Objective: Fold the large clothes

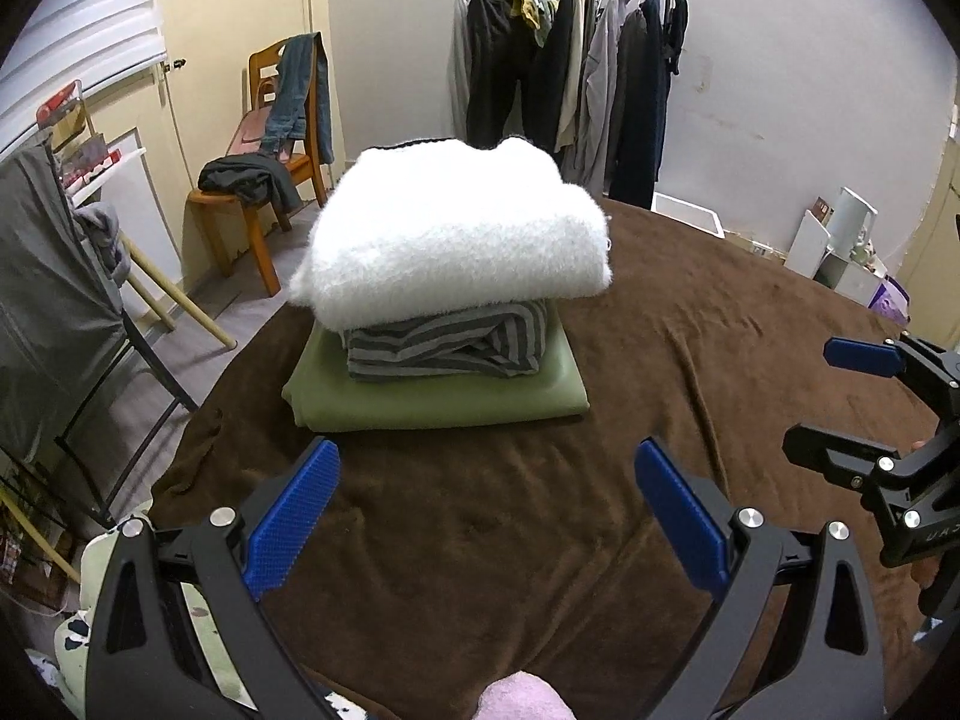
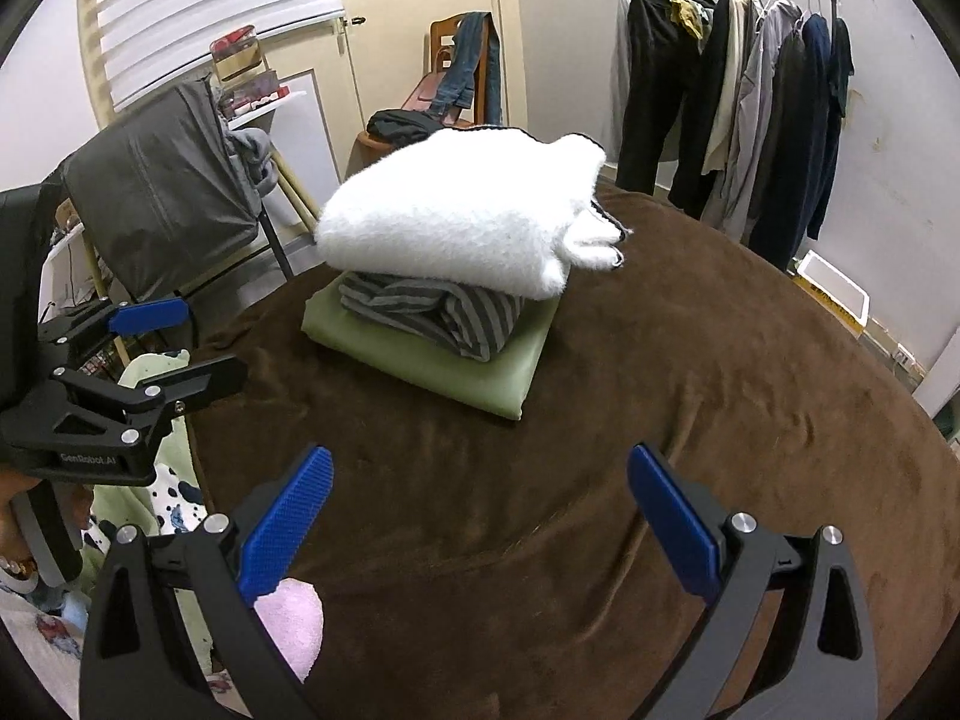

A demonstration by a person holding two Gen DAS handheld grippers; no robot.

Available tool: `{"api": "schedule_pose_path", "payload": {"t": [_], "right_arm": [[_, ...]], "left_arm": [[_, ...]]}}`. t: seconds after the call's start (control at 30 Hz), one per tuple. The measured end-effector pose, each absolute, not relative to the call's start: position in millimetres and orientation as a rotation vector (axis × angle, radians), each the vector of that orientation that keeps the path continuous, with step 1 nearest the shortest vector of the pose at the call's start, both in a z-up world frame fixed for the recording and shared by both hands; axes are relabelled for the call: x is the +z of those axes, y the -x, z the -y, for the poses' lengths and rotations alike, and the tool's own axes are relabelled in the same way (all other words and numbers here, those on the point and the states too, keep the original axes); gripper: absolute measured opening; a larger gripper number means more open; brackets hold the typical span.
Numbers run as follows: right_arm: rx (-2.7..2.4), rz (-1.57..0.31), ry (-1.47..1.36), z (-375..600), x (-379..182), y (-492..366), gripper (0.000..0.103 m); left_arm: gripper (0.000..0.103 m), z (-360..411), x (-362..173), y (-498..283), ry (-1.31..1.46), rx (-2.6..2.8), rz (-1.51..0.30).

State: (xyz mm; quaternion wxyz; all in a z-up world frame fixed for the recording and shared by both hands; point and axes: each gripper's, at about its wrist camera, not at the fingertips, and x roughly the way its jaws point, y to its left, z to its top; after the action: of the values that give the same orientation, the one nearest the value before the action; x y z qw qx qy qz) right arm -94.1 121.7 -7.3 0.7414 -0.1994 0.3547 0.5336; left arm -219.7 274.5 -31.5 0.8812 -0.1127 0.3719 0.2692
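Folded stack [image 1: 444, 300] set on brown blanket [image 1: 690, 330] of bed: green garment [image 1: 432, 402] as widest base, striped garment [image 1: 444, 348] above, white fluffy sweater [image 1: 456, 228] on top, judged for stability. Left gripper [image 1: 486, 516] and right gripper [image 2: 480, 522] held short of stack, jaws apart, empty. Pink cloth [image 2: 288, 618] seen nearest, below grippers, perhaps next.

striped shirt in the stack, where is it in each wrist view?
Left wrist: striped shirt centre, between white sweater and green cloth.
Right wrist: striped shirt left of centre, same sandwich.
Shared landmark: clothes rack behind, upper right.
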Motion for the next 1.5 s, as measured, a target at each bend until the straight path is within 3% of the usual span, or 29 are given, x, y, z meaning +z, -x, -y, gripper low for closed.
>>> {"api": "schedule_pose_path", "payload": {"t": [1.5], "right_arm": [[1.185, -0.822, 0.409, -122, -8, 93, 0.097]], "left_arm": [[0.096, -267, -23, 232, 0.184, 0.647, -0.726]]}}
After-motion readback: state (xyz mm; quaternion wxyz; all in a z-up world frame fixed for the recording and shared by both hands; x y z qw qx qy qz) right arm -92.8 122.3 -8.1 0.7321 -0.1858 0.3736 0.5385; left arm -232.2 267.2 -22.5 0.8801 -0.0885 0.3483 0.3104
